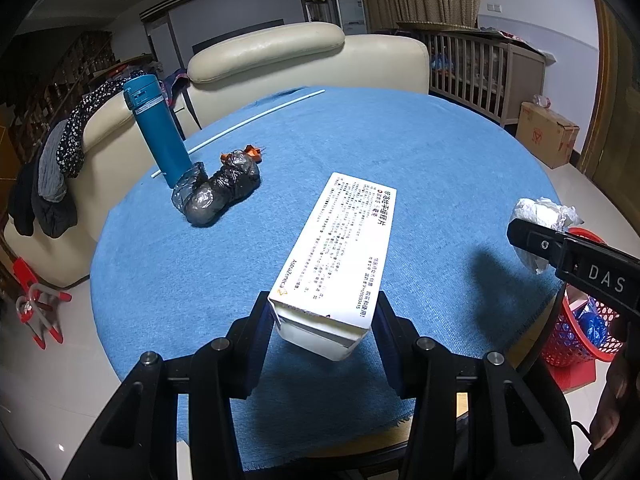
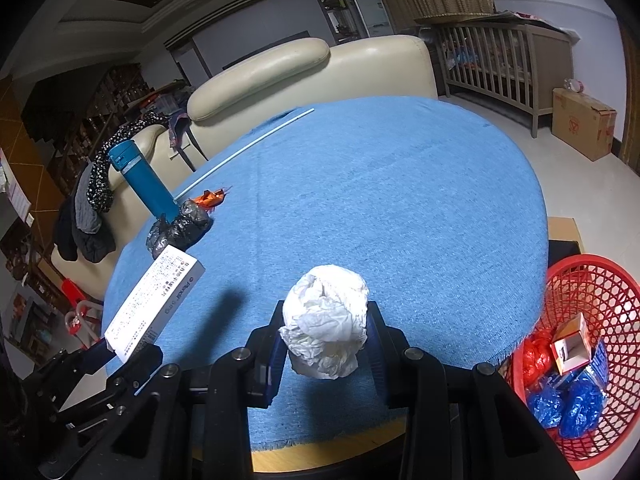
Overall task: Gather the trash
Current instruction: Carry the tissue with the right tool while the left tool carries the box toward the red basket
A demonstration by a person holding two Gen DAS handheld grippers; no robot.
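Observation:
My left gripper [image 1: 322, 320] is shut on a long white medicine box [image 1: 340, 248] and holds it above the blue-clothed round table [image 1: 420, 152]. My right gripper [image 2: 326, 340] is shut on a crumpled white paper ball [image 2: 326, 320], held over the table's near edge. The box also shows in the right wrist view [image 2: 154, 308], and the paper ball in the left wrist view [image 1: 542, 210]. A crumpled black plastic bag [image 1: 218, 192] and an orange wrapper [image 1: 253, 151] lie on the table at the left. A red mesh basket [image 2: 588, 292] stands on the floor at the right.
A teal flask [image 1: 156, 132] stands at the table's left edge beside a thin white rod [image 1: 256, 120]. The basket holds blue bags, a red bag and a small carton [image 2: 570, 344]. A cream sofa [image 1: 304, 60] is behind the table; a cardboard box [image 1: 546, 134] sits far right.

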